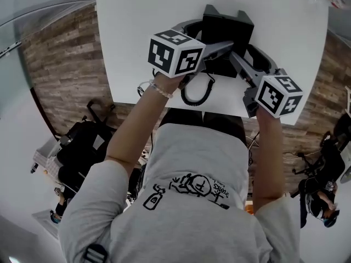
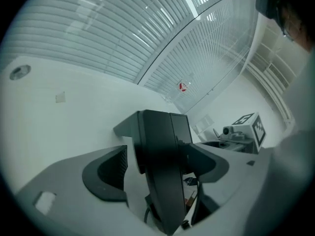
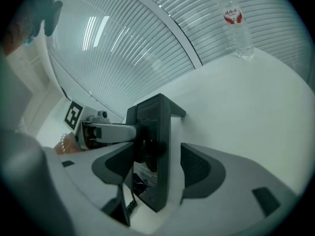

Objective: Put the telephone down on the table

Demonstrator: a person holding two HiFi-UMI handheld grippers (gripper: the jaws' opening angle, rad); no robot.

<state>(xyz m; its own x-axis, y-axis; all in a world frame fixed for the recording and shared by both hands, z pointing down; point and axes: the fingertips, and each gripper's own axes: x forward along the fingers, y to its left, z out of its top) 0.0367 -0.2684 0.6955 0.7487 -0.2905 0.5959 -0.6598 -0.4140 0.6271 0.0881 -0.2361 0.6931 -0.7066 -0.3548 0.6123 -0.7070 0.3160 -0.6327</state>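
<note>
One telephone (image 1: 227, 30) between spread jaws of left hand-held gripper (image 2: 158, 167), right hand-held gripper (image 3: 156, 170).

Ahead of me, off to the right, a clear water bottle (image 3: 235, 26) with a red label stands upright near the far edge of the table (image 3: 256, 97). Behind it are white slatted blinds (image 3: 147, 38), seen through glass. Looking down, I see a brown wood-plank floor (image 1: 63, 64) on both sides. A black office chair (image 1: 82, 144) loaded with dark things stands at my left, and another dark chair (image 1: 329, 158) stands at my right.
</note>
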